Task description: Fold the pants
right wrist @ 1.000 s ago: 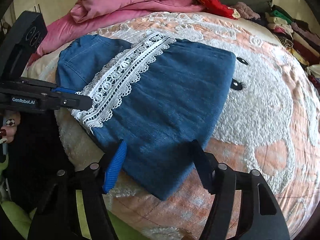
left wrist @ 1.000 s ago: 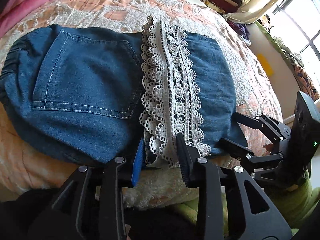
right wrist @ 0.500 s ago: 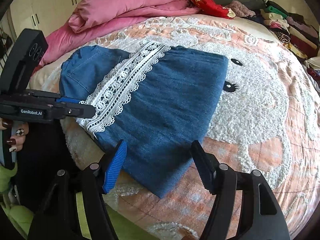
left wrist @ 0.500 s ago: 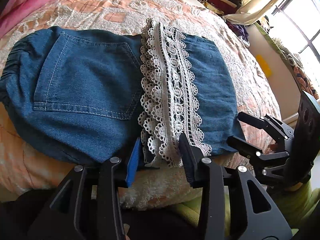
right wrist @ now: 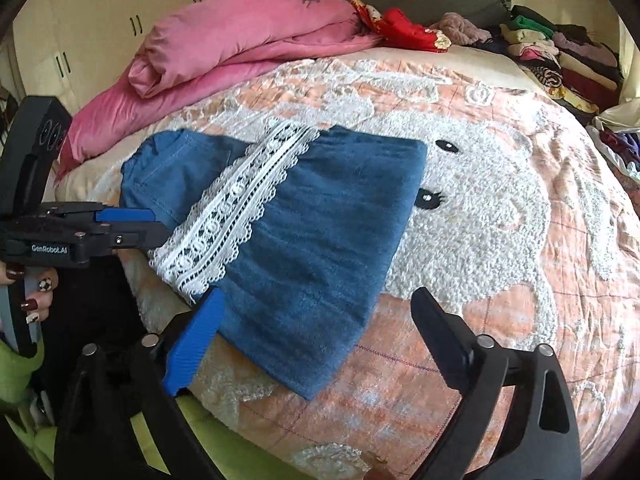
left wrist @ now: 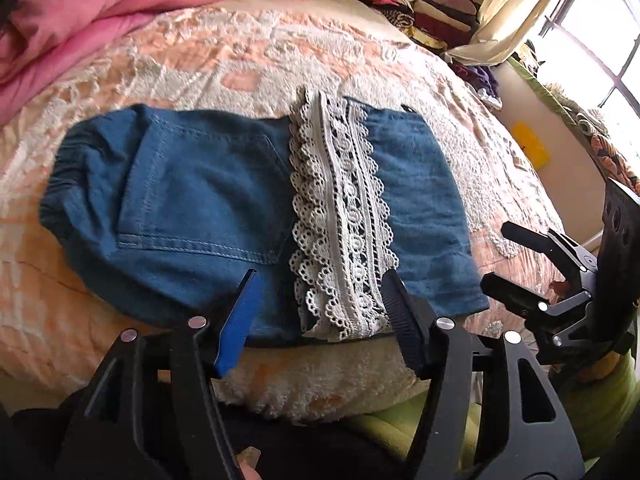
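While both sets of jaws are opening, neither has cloth between its pads: the left gripper [left wrist: 320,312] stands moderately wide above the near hem, and the right gripper [right wrist: 316,336] stands very wide over the near corner of the fold. Compared with a second ago, each has let go and drawn up and back from the denim pants [left wrist: 192,208], whose edges now sit lower and smaller in both views. Those pants lie folded on the peach bedspread [right wrist: 500,280], lace trim [left wrist: 340,220] uppermost, waistband towards nine o'clock in the left view. A pink duvet [right wrist: 240,52] lies at eleven o'clock and stacked clothes [right wrist: 552,52] at one o'clock. Judgement: this fold is released and holding; either a further fold or completion follows.
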